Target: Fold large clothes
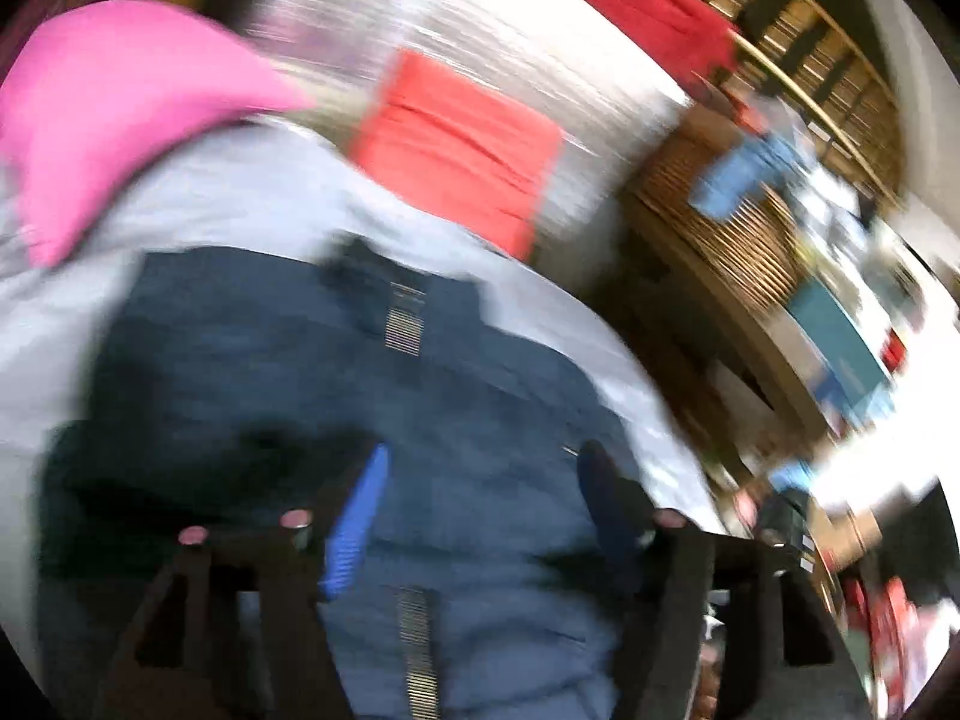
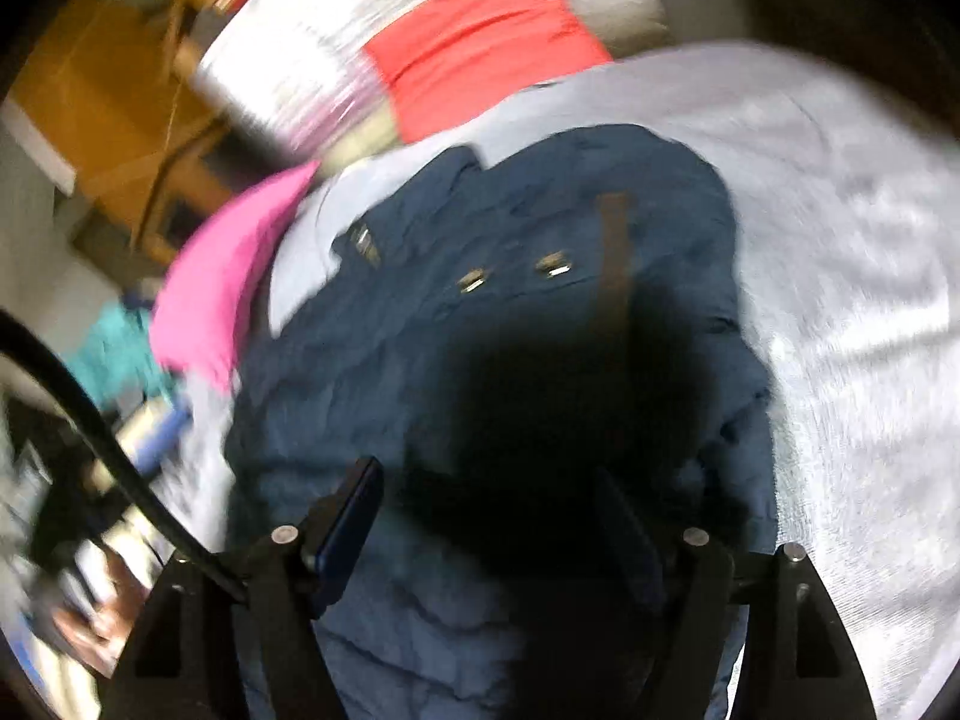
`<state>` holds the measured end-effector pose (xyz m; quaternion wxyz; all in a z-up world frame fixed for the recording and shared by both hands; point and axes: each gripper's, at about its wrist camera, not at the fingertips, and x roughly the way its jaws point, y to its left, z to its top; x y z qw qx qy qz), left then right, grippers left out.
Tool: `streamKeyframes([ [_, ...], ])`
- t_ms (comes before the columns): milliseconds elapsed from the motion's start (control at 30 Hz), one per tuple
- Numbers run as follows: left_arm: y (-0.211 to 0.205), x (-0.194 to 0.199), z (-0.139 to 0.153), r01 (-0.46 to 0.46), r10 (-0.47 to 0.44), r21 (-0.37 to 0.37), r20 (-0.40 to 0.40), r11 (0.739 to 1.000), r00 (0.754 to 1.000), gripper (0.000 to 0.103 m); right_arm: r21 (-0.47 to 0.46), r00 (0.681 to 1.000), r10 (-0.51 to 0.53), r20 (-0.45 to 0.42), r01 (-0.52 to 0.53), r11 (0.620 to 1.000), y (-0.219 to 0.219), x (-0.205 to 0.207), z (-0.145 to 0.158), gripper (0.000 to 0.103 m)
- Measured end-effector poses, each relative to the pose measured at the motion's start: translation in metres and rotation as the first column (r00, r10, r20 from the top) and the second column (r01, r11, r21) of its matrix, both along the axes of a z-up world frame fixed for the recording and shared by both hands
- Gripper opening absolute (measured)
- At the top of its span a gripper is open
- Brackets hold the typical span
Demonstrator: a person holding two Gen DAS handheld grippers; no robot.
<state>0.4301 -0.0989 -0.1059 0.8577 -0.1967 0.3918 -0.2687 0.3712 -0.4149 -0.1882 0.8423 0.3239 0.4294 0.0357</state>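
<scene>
A dark navy blue garment with metal snaps (image 2: 480,312) lies spread on the pale grey bed sheet (image 2: 840,276). The left gripper (image 1: 486,480) and right gripper (image 2: 489,498) hover above it, jaws apart, gripping nothing. A pink cloth (image 2: 222,294) lies at nine o'clock and a coral-red folded cloth (image 2: 480,36) at twelve.

Left tool (image 1: 480,516): black frame with triangular cut-outs either side of the two fingers. Bright blue ribbed pad (image 1: 354,528) on the finger to the left, darker navy pad (image 1: 606,510) on the finger to the right, shaded. Round pinkish-looking screw heads (image 1: 295,519) on the black brackets just outboard of each finger; blurred.

Right tool (image 2: 489,516): same black frame, same triangular cut-outs. Dark blue pads on both fingers (image 2: 351,531), the one to the right mostly lost in shadow. Silver round screw heads (image 2: 283,535) atop the brackets beside each finger, another (image 2: 793,552) farther out to the right. Black cable (image 2: 90,420) curving in from the left toward the frame.
</scene>
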Motion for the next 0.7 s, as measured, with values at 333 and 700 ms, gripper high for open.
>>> streamKeyframes([
  [333,0.106,0.047,-0.071,-0.311,0.326,0.105,-0.200,0.945,0.924,0.067,0.432,0.974,-0.226,-0.019,0.212,0.877,-0.058,0.001,-0.042,0.064],
  [700,0.095,0.051,-0.081,-0.272,0.306,0.193,-0.180,0.943,0.935,0.049,0.050,0.971,-0.227,0.077,0.224,0.973,-0.025,0.005,0.010,0.019],
])
